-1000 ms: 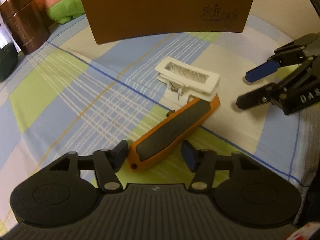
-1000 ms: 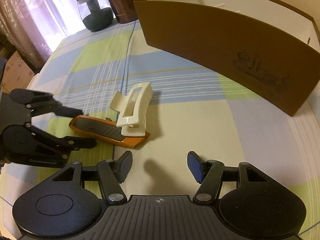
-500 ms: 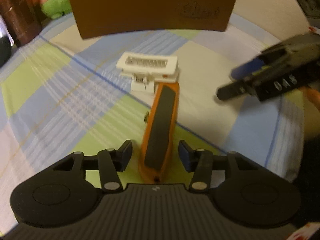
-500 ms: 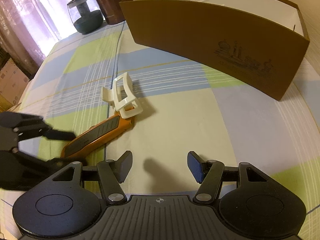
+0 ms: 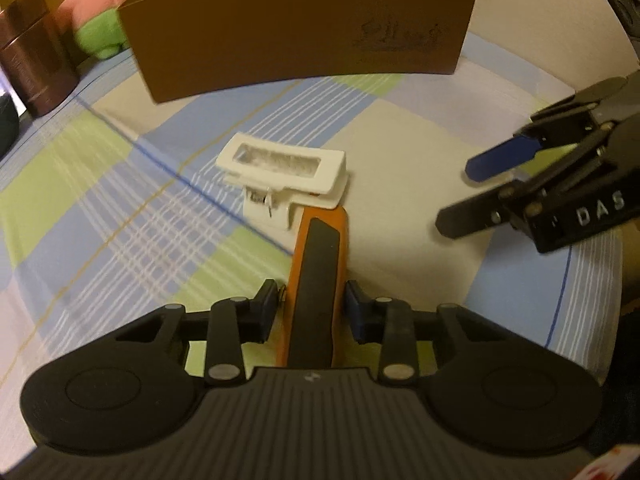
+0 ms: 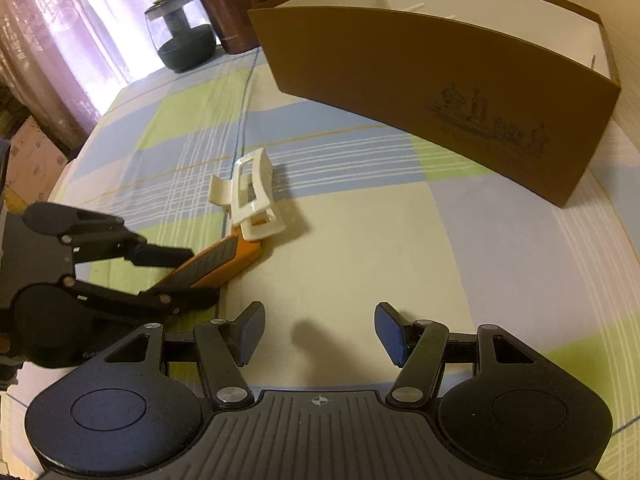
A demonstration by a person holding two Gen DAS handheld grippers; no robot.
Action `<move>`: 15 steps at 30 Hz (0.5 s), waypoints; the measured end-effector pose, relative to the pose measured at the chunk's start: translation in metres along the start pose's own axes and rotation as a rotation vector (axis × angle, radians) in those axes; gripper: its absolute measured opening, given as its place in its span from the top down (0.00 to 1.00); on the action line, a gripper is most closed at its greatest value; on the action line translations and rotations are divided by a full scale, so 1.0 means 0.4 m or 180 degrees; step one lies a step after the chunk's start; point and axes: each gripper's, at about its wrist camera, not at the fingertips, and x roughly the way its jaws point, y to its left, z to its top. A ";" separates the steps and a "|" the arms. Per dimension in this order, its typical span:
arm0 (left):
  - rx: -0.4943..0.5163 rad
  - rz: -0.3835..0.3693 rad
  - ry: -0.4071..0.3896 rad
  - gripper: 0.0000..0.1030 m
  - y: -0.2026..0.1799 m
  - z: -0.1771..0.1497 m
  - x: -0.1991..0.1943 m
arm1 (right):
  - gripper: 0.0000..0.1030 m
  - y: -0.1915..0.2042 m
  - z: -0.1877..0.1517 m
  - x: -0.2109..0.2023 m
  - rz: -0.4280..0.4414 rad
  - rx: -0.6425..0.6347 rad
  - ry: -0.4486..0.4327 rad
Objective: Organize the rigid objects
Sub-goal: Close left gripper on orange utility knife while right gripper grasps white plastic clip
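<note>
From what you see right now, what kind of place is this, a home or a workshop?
Most likely a home. The table wears a checked tablecloth, a curtained window stands behind it, and a plush toy lies beside a brown canister.

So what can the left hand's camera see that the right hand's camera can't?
Only the left wrist view shows the green and pink plush toy and the left gripper shut on the orange knife's sides. Only the right wrist view shows the dark glass jar, the curtain and the box's white inside. Both show the white clip, the brown box, the copper tin and the checked cloth.
</note>
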 end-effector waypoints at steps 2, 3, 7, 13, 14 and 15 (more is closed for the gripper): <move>-0.0044 0.0040 0.0003 0.70 0.001 -0.022 -0.017 | 0.43 0.006 0.005 0.003 0.0048 -0.0045 -0.0007; -0.0082 0.0048 0.0011 0.70 0.003 -0.034 -0.027 | 0.43 0.010 0.007 0.005 0.0071 -0.0068 -0.0011; -0.0270 0.0183 0.0012 0.70 0.020 -0.078 -0.068 | 0.43 0.031 0.021 0.016 0.0183 -0.0169 -0.0034; -0.0897 0.0619 -0.0051 0.70 0.109 -0.105 -0.101 | 0.43 0.075 0.049 0.047 0.0307 -0.0408 -0.0064; -0.0989 0.0670 -0.0058 0.70 0.122 -0.105 -0.102 | 0.43 0.083 0.056 0.055 0.0312 -0.0446 -0.0071; -0.1082 0.0718 -0.0066 0.70 0.135 -0.101 -0.103 | 0.43 0.090 0.063 0.062 0.0317 -0.0487 -0.0077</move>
